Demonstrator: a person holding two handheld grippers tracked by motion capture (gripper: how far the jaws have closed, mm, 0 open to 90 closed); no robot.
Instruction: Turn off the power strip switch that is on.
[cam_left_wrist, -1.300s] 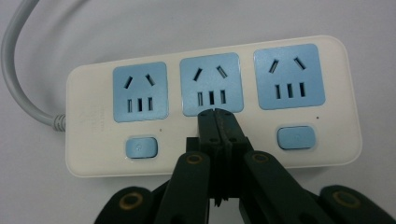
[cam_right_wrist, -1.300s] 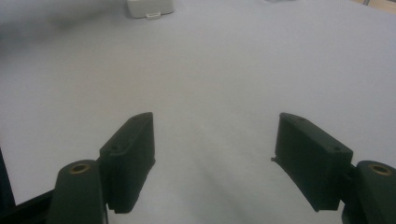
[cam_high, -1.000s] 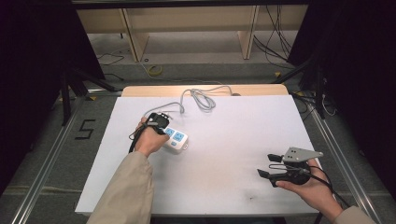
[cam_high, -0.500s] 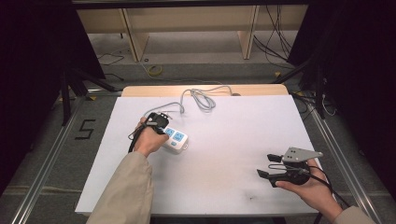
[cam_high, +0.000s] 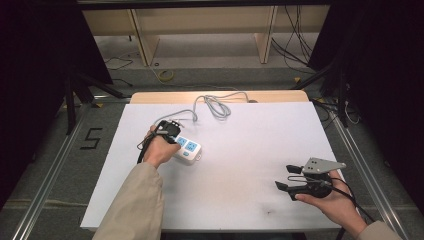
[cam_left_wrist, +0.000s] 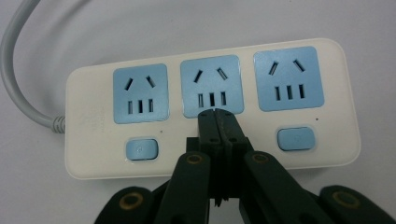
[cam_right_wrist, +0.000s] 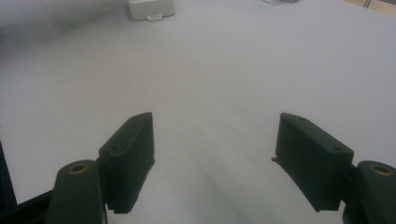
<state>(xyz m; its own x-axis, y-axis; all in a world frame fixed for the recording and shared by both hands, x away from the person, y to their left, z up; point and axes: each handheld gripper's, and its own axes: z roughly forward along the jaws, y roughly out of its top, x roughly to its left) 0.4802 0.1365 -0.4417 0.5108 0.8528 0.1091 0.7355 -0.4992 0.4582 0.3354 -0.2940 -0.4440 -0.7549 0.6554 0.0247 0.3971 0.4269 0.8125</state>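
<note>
While my left gripper sits jaws pressed together, empty, tips down on the middle outlet of the power strip, nothing has shifted over the last second: same pose, same strip position in the high view. I judge I'm pressing or holding at the middle switch spot, whose button is hidden under the jaws; the two blue buttons on either side stay visible. Power strip lies left of centre on the table, its grey cord looping toward the far edge. Right gripper hovers wide open, empty, near the table's right front corner, well apart from the strip. Readable writing: a "5" marked on the floor left of the table. Faint embossing on the strip, too small to read.
</note>
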